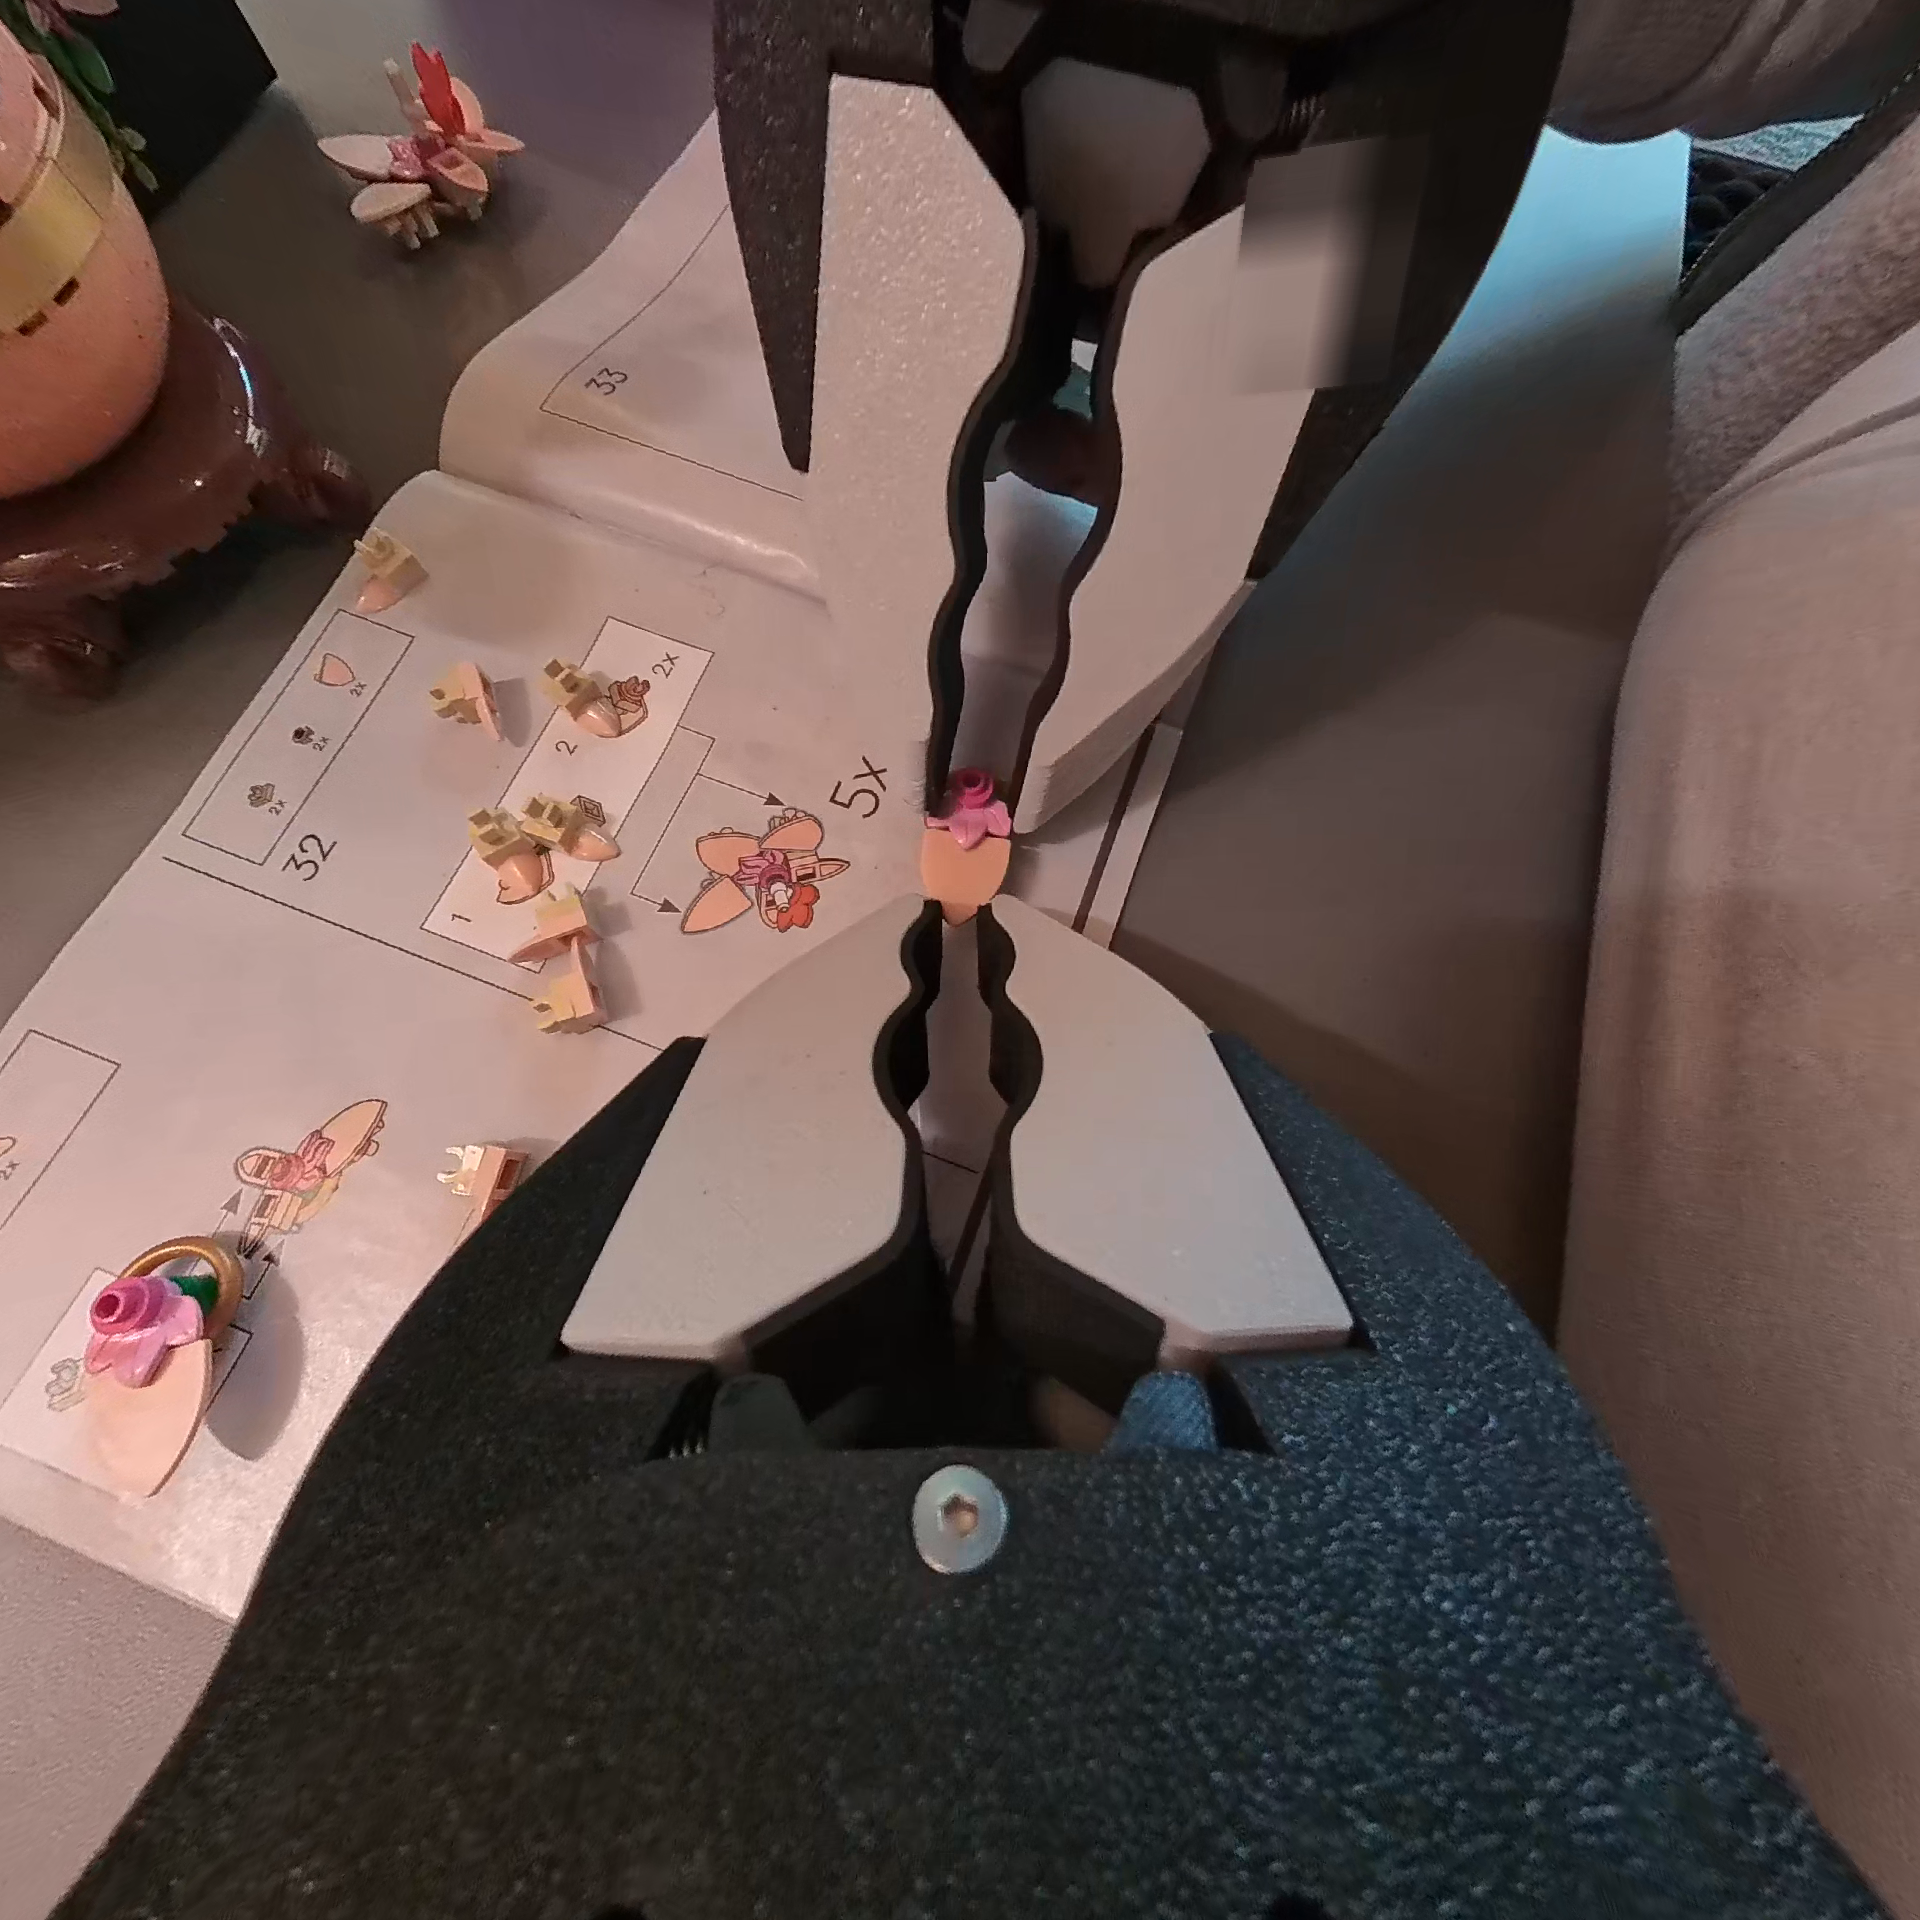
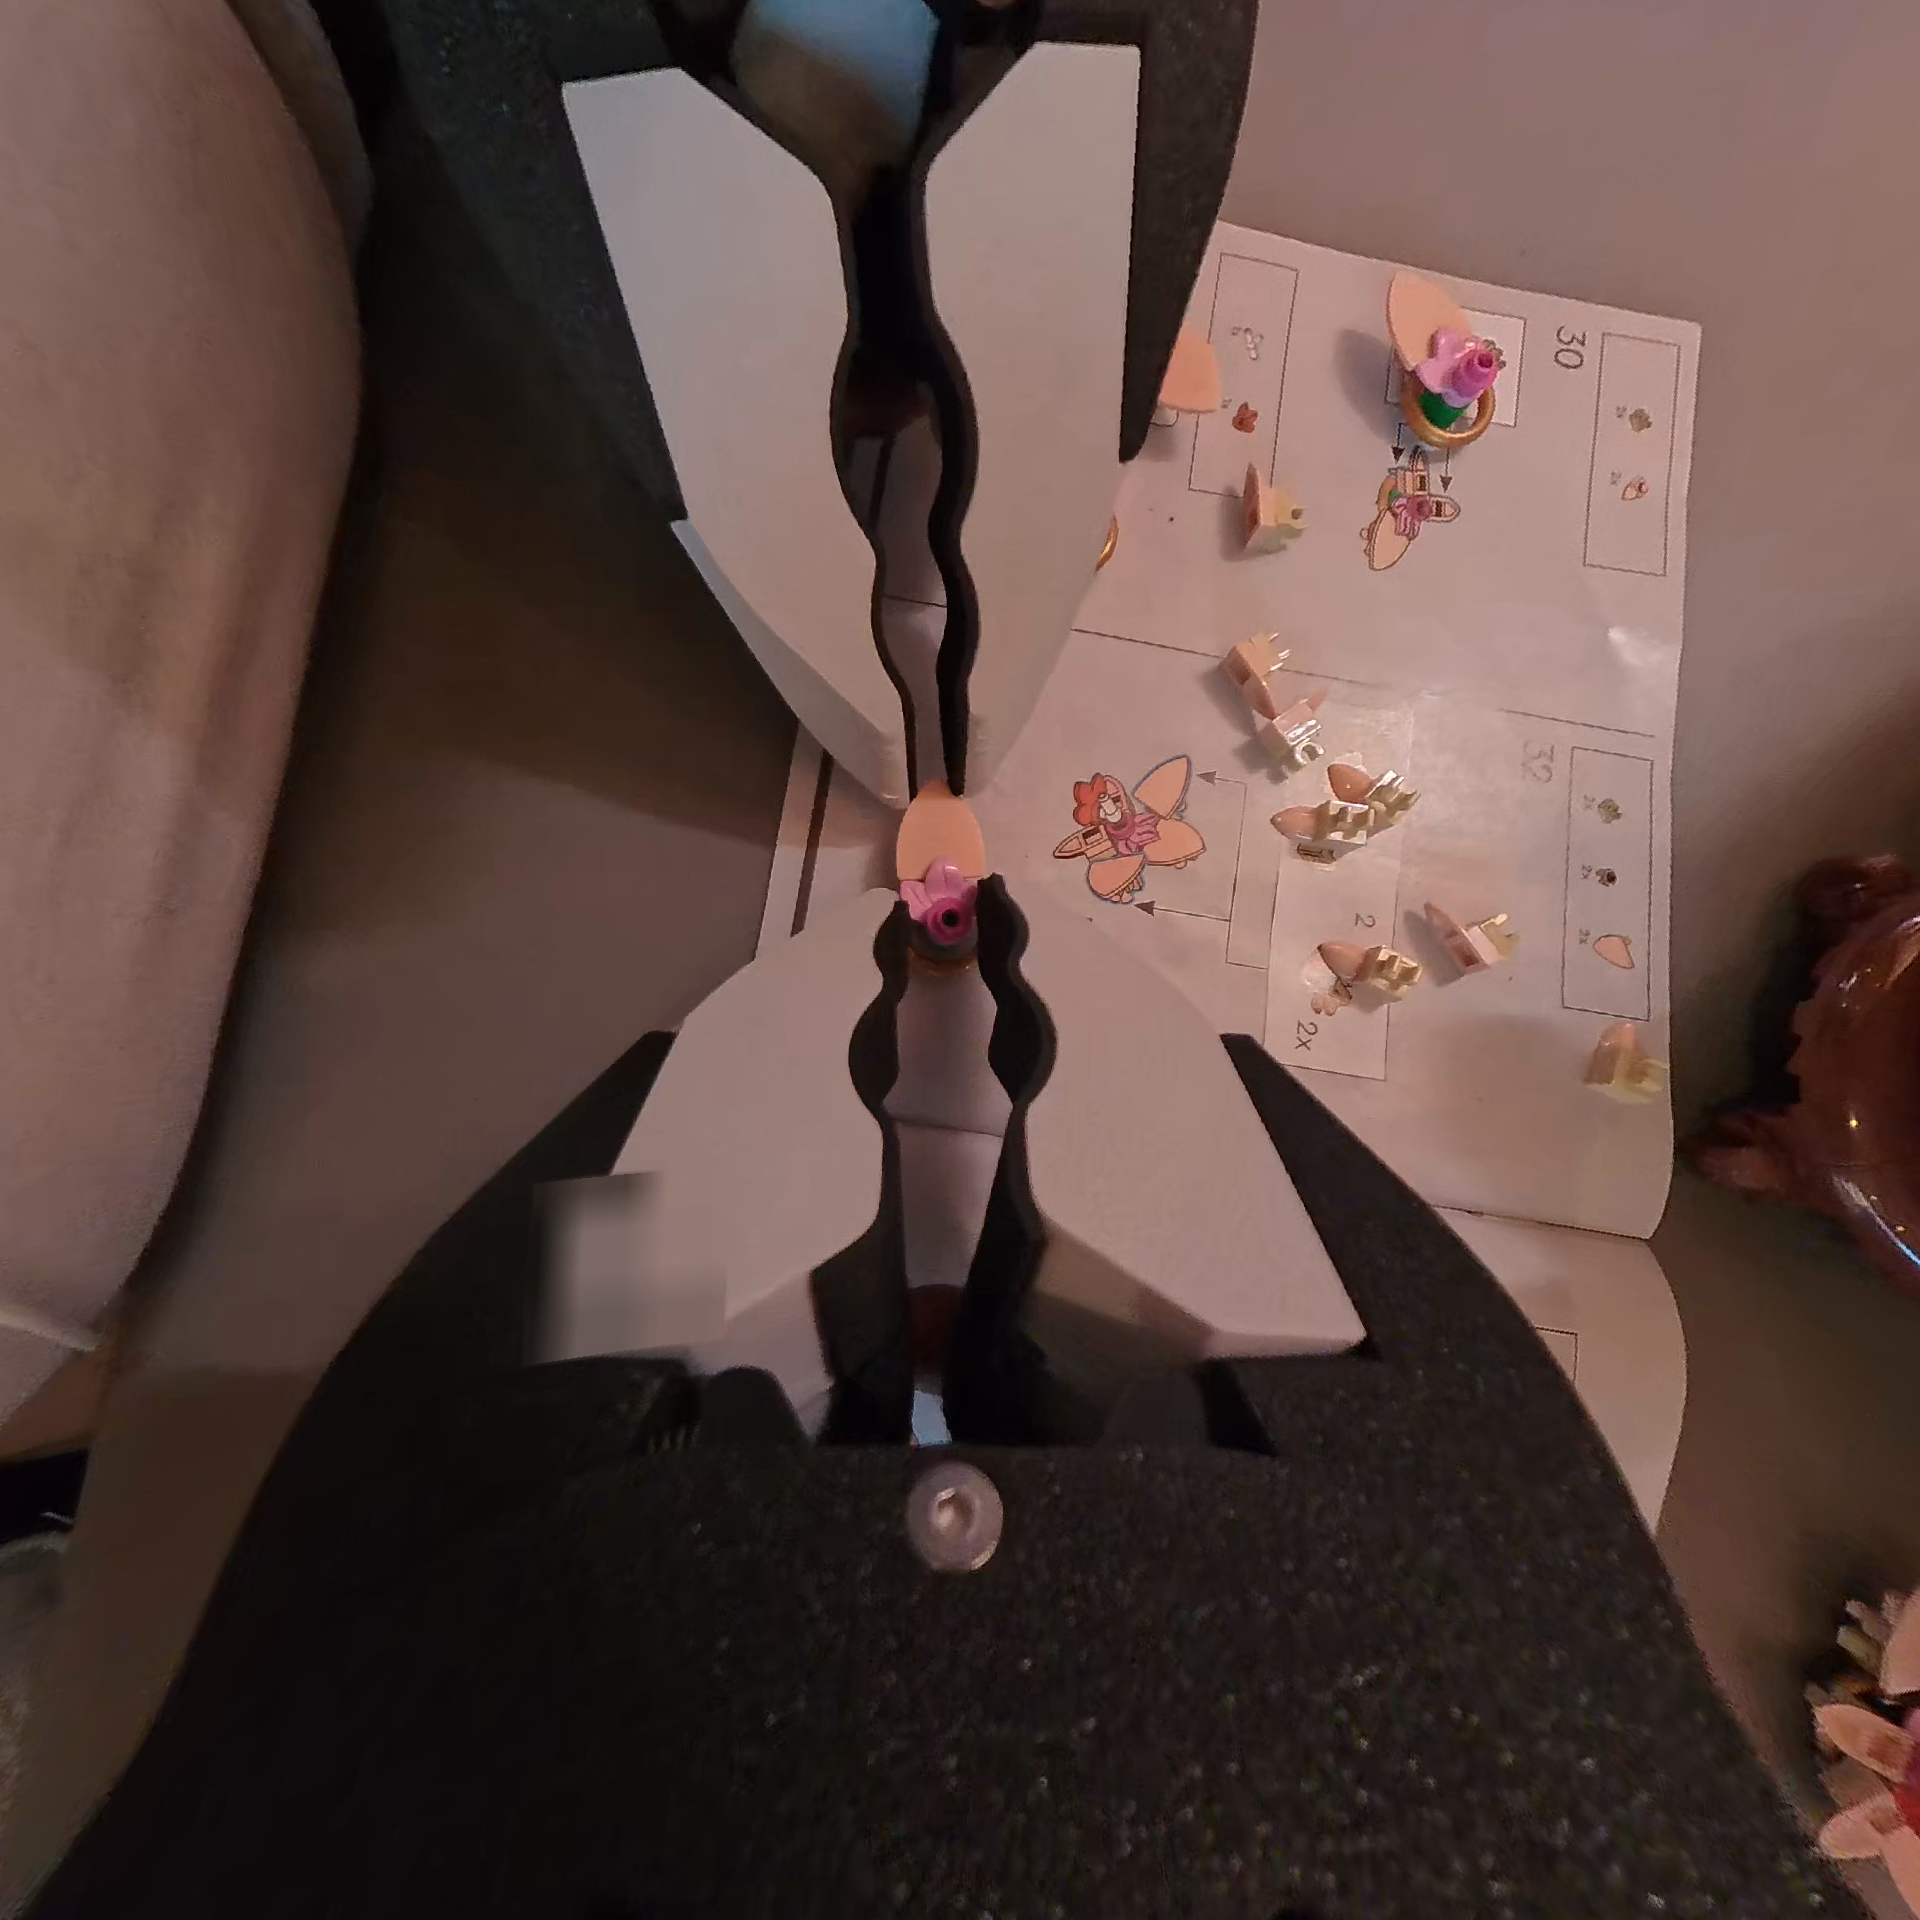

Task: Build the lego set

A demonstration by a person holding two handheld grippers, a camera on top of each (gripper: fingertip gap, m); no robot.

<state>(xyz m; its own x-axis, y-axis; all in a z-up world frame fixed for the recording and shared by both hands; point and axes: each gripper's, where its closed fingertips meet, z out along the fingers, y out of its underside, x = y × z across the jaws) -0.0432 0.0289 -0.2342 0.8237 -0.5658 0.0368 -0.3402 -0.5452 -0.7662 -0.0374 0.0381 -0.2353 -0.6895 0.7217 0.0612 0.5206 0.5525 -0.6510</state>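
Note:
A peach petal [image 1: 961,871] with a pink flower piece [image 1: 975,805] on its far end hangs between my two grippers above the instruction booklet [image 1: 312,987]. My left gripper [image 1: 956,916] is shut on the petal's pointed tip. My right gripper [image 1: 977,788] comes in from the opposite side and is shut on the pink flower piece. In the right wrist view my right gripper [image 2: 940,906] grips the pink flower piece [image 2: 940,902], with a gold part behind it. There the left gripper [image 2: 940,781] pinches the petal [image 2: 938,840] from the far side.
Several small tan and peach pieces [image 1: 540,842] lie loose on the booklet [image 2: 1455,935]. A finished petal with pink flower and gold ring [image 1: 156,1340] lies at its near corner. A pink egg model on a brown stand [image 1: 62,343] and a flower cluster [image 1: 426,156] stand left. A beige cushion [image 1: 1714,935] lies right. Only a small space, under 4 cm, lies between the two pairs of fingers.

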